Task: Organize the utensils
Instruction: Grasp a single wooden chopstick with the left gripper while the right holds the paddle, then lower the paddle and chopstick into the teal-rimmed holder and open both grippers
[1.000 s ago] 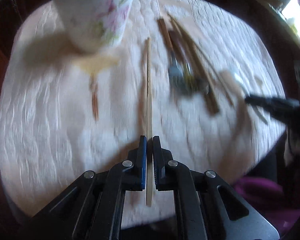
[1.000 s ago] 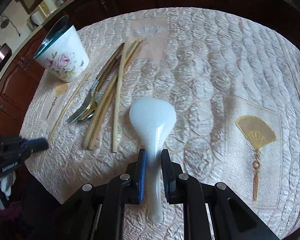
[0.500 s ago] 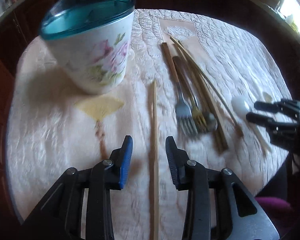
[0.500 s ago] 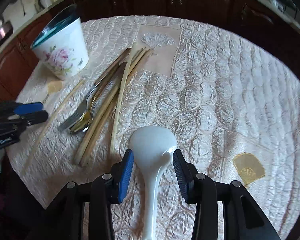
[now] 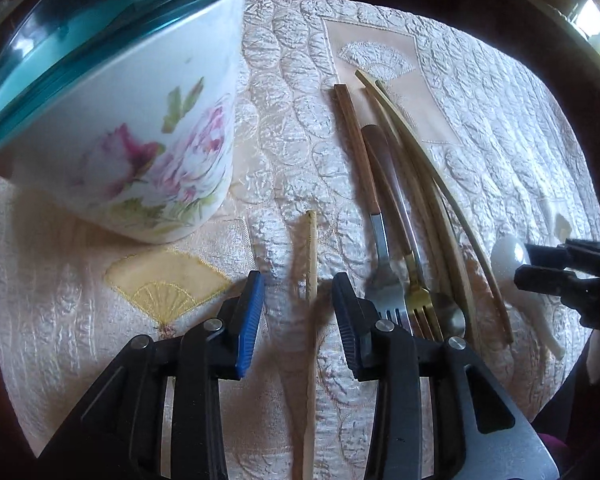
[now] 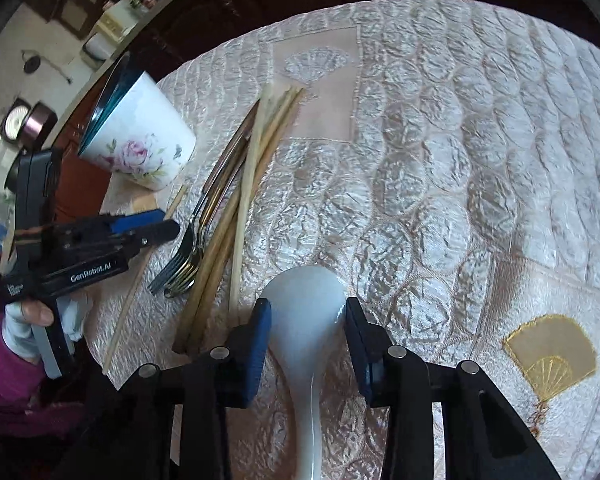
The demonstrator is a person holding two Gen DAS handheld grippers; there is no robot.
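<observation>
A single pale chopstick lies on the quilted tablecloth between the fingers of my open left gripper. A white floral cup with a teal rim stands just ahead to the left. Forks, a spoon and more chopsticks lie in a bunch to the right. My right gripper is open with the bowl of a white ceramic spoon lying on the cloth between its fingers. The right wrist view also shows the cup, the utensil bunch and the left gripper.
The round table's quilted cloth has embroidered fan patches. Dark wooden cabinets stand behind the table. The table edge is close under both grippers.
Both grippers opened: the left let go of the chopstick, the right let go of the white spoon, and both now lie on the cloth. The left gripper moved closer to the cup.
</observation>
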